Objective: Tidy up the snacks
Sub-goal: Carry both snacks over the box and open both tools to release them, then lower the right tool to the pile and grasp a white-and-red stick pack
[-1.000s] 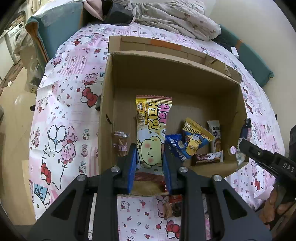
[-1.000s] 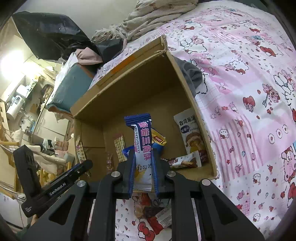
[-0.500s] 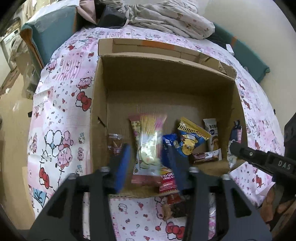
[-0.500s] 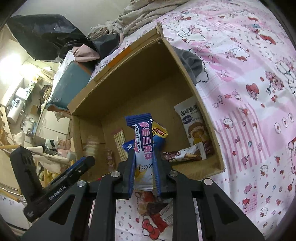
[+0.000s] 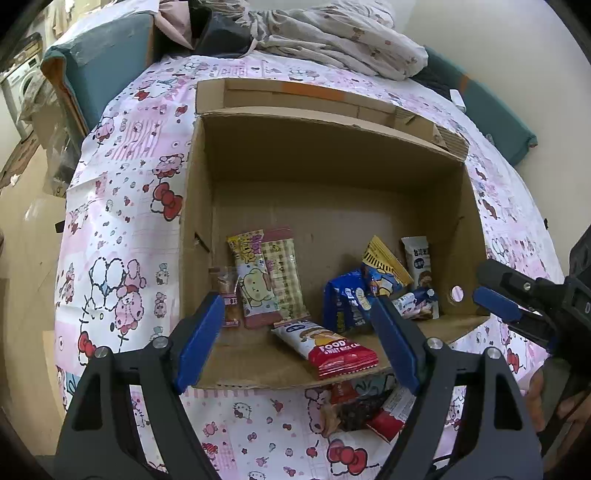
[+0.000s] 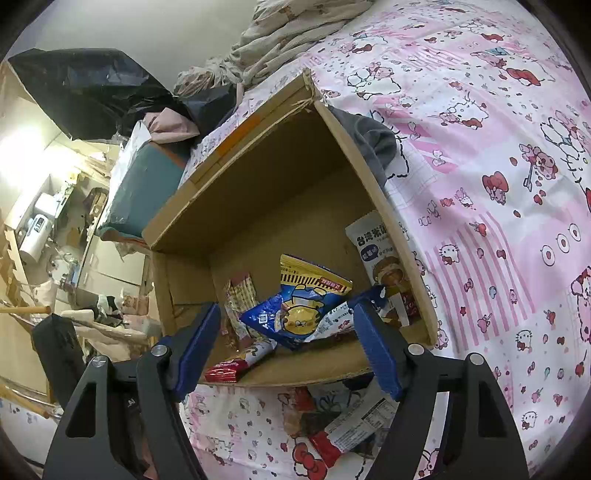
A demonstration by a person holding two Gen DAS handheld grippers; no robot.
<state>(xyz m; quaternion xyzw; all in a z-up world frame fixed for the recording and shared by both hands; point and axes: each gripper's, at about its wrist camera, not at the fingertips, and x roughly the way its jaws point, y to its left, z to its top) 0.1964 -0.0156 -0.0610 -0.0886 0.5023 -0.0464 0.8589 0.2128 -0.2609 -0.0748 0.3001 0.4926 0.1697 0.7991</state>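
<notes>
An open cardboard box (image 5: 195,221) lies on the pink cartoon bedsheet, with several snack packets inside. The yellow bear packet (image 5: 253,280) rests flat near the box's left wall, beside a checked packet (image 5: 282,277). My left gripper (image 5: 297,341) hovers over the box's near edge, its jaws opening wide with nothing pressed between the pads. My right gripper (image 6: 286,347) is also opening above the box front. The blue-and-white packet (image 6: 334,317) lies loose on a blue bear bag (image 6: 291,314). A red-and-white rice cake packet (image 5: 327,349) sits on the near flap.
Several more snack packets (image 6: 343,424) lie on the sheet just outside the box front. A white packet (image 6: 380,251) leans on the box's right wall. A crumpled blanket (image 5: 332,33) and a teal cushion (image 5: 99,55) lie behind the box. A hand (image 5: 554,402) holds the right gripper.
Both grippers have opened. The left let go of the yellow bear packet and the right let go of the blue-and-white packet; both now lie in the box.
</notes>
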